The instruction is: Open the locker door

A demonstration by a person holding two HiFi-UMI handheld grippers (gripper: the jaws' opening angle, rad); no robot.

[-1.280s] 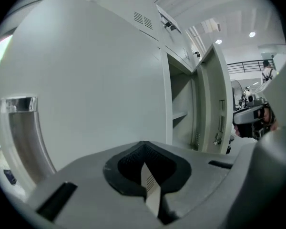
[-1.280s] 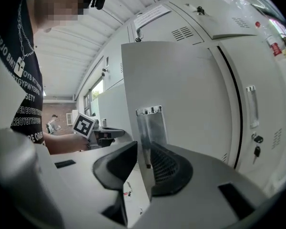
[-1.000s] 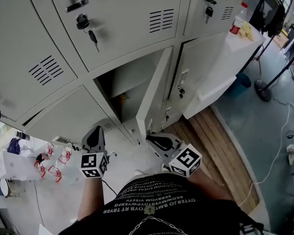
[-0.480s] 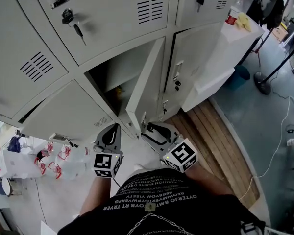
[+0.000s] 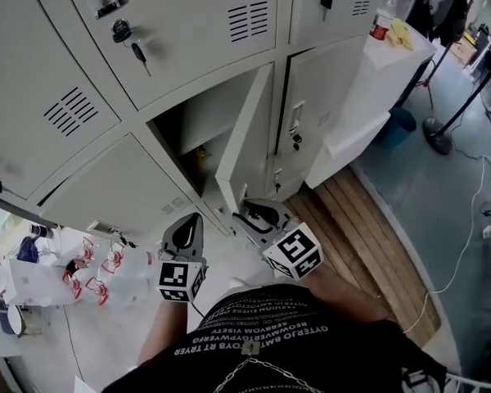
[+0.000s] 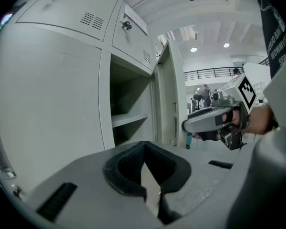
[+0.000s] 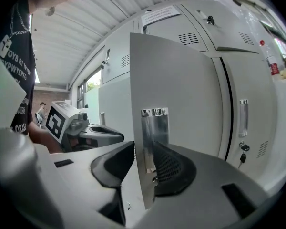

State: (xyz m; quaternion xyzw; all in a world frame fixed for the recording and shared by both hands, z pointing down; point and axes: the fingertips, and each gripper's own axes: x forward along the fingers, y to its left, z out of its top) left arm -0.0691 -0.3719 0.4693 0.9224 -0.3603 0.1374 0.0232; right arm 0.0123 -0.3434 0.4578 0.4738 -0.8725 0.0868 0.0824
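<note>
My left gripper (image 5: pixel 191 221) has drifted in from the left toward the door over the past second, while my right gripper (image 5: pixel 250 214) has hardly shifted. Its jaws have just been closing, with the free edge of the pale grey steel locker door (image 5: pixel 250 133) between them. In the right gripper view one pad sits behind that edge and the other lies against the brushed metal handle plate (image 7: pixel 155 128). As far as I can tell both pads are pressing, though the angle makes the inner one hard to read. My left gripper's jaws are together with nothing in them.

The door stands partly swung out from its dark open compartment (image 5: pixel 192 133), hinged on the right, so the job looks about half done.

The risk is the grip: I'm pinching a thin, smooth sheet edge, and if I pull straight back instead of following the door's arc, the pads could slide off. Swinging too hard could bang it into the neighbouring grey door (image 5: pixel 319 97) and its dangling key (image 5: pixel 296 142).
</note>
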